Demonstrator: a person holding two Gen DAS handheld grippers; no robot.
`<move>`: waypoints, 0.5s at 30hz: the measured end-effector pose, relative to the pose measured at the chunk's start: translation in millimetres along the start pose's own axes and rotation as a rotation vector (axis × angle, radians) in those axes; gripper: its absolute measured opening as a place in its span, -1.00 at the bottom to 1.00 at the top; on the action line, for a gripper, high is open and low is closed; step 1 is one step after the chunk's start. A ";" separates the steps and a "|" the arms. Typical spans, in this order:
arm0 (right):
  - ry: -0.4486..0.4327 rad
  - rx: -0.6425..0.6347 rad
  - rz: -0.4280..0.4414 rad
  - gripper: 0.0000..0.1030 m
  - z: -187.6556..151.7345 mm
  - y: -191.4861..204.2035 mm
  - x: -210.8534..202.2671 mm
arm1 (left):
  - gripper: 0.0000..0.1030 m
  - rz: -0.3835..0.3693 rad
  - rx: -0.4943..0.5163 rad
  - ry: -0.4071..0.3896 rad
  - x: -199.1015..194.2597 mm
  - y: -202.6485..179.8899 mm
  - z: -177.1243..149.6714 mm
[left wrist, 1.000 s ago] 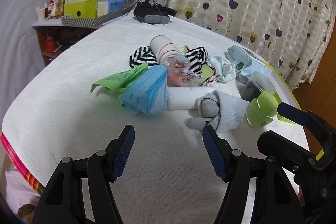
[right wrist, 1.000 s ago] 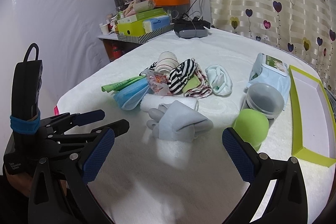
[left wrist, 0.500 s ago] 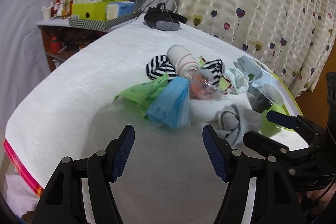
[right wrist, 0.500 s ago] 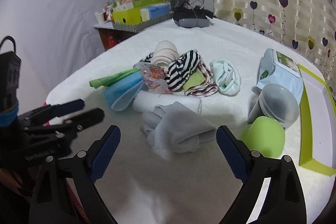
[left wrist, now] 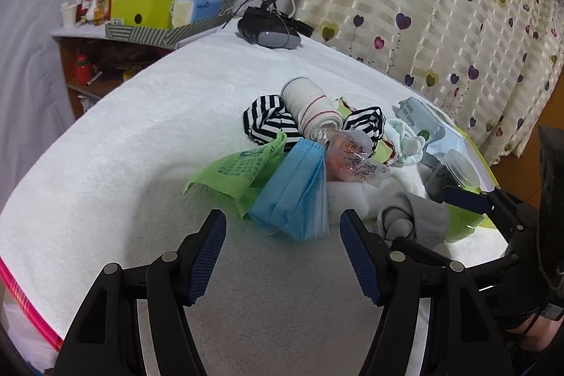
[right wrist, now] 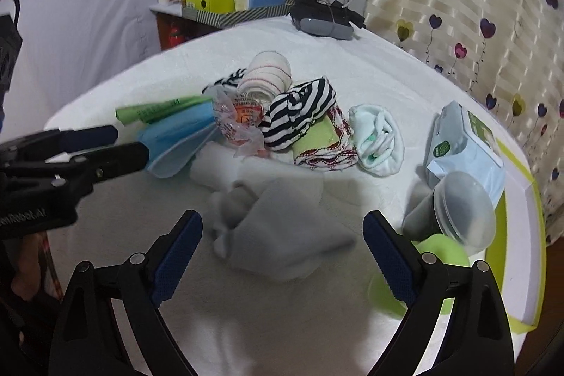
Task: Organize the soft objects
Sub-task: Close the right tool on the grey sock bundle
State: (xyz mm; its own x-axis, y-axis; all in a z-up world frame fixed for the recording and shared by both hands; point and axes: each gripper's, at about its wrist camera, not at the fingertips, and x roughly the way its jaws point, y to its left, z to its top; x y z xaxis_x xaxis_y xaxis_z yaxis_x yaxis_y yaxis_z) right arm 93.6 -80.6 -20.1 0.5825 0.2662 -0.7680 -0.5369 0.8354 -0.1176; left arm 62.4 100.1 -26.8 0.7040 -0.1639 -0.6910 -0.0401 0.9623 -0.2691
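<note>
A heap of soft things lies on the white towel-covered table. A blue face mask and a green bag lie just ahead of my open, empty left gripper. A grey sock bundle lies between the fingers of my open, empty right gripper. Behind are a striped black-and-white cloth, a rolled white sock, a crinkly plastic wrapper, a white-mint sock and a green red-edged cloth.
A wipes pack, a clear-lidded jar, a green bottle and a lime tray sit at the right. A black headset and a cluttered shelf are at the back. A heart-patterned curtain hangs to the right.
Both grippers have moved forward toward the heap. The left one has swung from the grey sock toward the blue mask; the right one has closed in over the grey sock bundle.
</note>
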 end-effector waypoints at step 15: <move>-0.006 0.027 0.047 -0.07 -10.7 -8.6 -12.3 | 0.31 -0.081 -0.058 0.016 13.5 2.8 -3.0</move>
State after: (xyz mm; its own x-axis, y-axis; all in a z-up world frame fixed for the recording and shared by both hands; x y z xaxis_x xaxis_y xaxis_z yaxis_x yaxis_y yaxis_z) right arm 84.5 -96.2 -16.4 0.5605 0.3083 -0.7686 -0.5473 0.8345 -0.0644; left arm 69.7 99.9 -38.9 0.6955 -0.2441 -0.6758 -0.0250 0.9318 -0.3622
